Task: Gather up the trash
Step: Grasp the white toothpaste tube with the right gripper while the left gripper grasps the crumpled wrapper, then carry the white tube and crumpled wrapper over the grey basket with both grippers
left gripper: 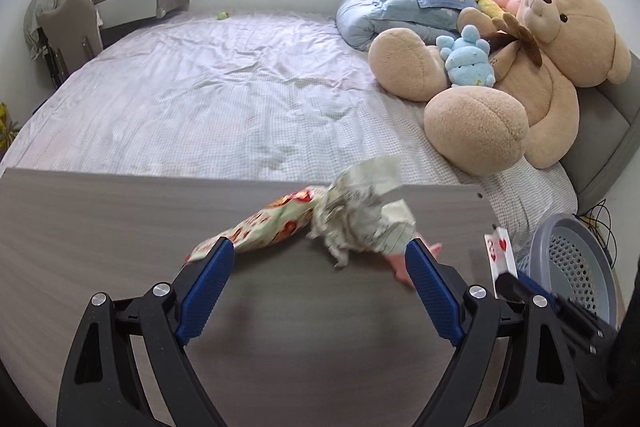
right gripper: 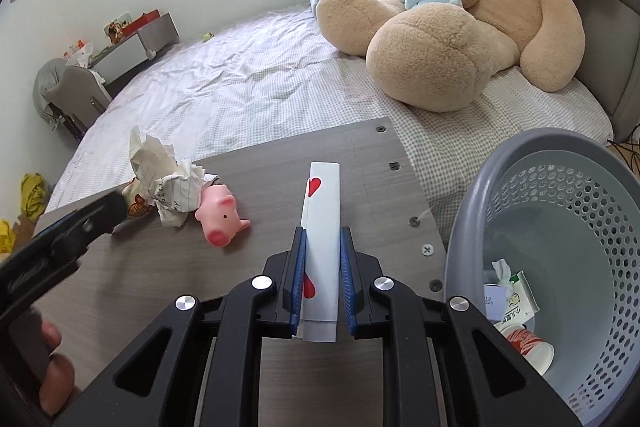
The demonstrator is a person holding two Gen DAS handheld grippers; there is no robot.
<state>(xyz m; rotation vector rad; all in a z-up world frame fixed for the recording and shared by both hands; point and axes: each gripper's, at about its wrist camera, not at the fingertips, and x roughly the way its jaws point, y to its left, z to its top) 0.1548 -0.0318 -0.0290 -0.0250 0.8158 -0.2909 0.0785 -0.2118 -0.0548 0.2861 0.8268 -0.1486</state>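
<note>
Right wrist view shows the right hand-held gripper (right gripper: 323, 267) clamped on a flat white paper box printed with red hearts (right gripper: 322, 223). The box's long axis runs straight out along the fingers, away over the grey wood-grain table (right gripper: 120, 279). Just to the right of that gripper, off the table's right edge, stands a grey perforated plastic basket (right gripper: 568, 195) with a few scraps already at its bottom. It is the nearest thing to the box, so a short swing to the right should bring the box over the basket's rim; that is my guess.

To the left, the left hand-held gripper (left gripper: 320, 259) stands wide open and holds nothing. Beyond its tips, toward the table's far edge, lies a crumpled wad of lined white paper (left gripper: 360, 211), between the blue fingers (left gripper: 206, 291) but not pinched by them. Touching the wad on the left is a flattened snack wrapper with orange print (left gripper: 272, 227), whose long axis slants down to the left, one end hidden behind the left fingertip. A pink rubber pig toy (right gripper: 220, 215) lies against the wad's near right side. The left hand is plainly the nearer one for this pile.

Past the table lies a bed with a pale checked sheet (left gripper: 224, 99), and a large tan teddy bear (left gripper: 532, 67) sits at its far right.
</note>
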